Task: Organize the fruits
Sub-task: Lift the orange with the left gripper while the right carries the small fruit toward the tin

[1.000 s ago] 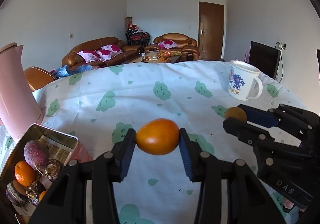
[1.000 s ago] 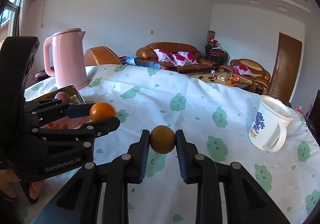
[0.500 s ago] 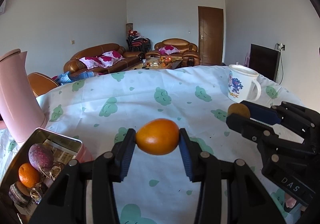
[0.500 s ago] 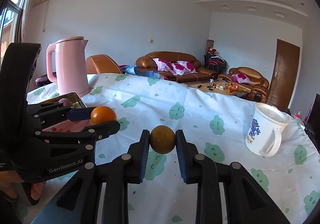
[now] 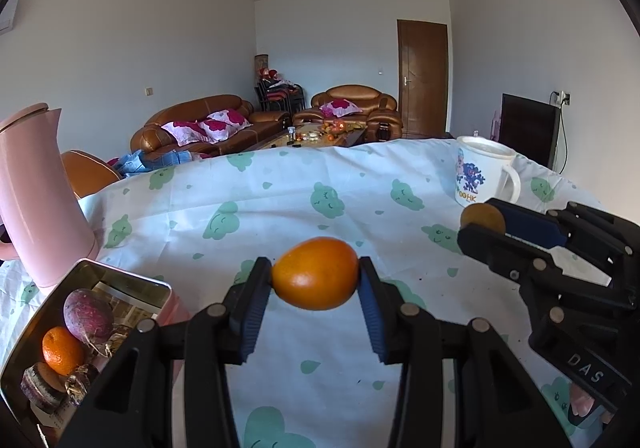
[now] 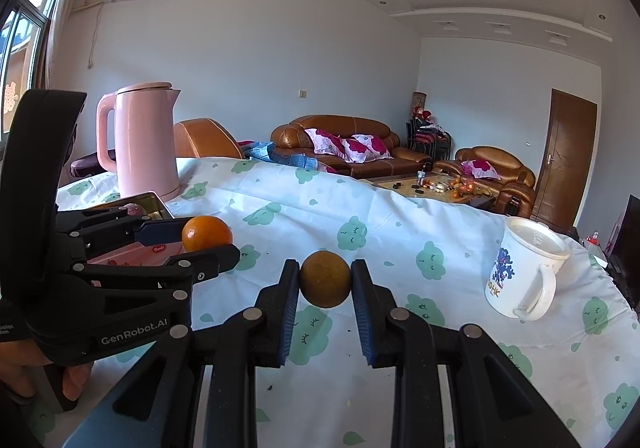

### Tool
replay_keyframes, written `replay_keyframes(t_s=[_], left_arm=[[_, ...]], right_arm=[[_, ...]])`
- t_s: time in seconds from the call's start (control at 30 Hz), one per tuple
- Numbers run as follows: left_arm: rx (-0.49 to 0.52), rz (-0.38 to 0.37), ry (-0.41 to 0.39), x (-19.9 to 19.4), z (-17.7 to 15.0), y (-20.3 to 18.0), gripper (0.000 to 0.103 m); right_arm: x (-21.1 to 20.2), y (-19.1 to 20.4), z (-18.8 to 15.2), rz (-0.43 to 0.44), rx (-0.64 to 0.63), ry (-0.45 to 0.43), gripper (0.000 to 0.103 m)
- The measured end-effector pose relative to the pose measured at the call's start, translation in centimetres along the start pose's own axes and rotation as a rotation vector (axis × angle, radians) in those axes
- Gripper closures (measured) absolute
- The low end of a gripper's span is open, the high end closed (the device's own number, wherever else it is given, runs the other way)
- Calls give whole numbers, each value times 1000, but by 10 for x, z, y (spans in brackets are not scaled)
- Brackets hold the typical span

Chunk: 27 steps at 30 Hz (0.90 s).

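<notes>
Left wrist view, glossy oval orange (image 5: 315, 274) in left claw (image 5: 316, 280)

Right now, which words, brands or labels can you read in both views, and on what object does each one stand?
"GenRobot.AI": on the black body of the left gripper, right wrist view.
"DAS": on the black body of the right gripper, left wrist view; the rest is cut off.
"OOHK": on the white cartoon-printed mug, below the blue figure.
Small red oval label on the pink metal tin: too blurred to read.
</notes>
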State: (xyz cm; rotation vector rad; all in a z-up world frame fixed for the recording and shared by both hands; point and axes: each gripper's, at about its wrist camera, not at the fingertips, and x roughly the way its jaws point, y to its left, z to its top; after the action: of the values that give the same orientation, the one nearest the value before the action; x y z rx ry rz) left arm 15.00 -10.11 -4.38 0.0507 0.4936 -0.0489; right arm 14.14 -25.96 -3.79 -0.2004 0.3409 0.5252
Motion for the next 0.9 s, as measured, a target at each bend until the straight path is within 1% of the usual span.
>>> replay_keyframes(t_s=[0.5,0.73,0.9], left_arm=[[37,38,-65,-18,-2,-7,58],[21,40,-75,-22,-3,-4,58],[-3,33,-71,-25,-5,1,58]], right_arm=[[-11,3,-1,-7,-8,-46,75],[-18,9,-2,-3,-22,-67,75],[-20,14,-2,1,-36,-63,75]])
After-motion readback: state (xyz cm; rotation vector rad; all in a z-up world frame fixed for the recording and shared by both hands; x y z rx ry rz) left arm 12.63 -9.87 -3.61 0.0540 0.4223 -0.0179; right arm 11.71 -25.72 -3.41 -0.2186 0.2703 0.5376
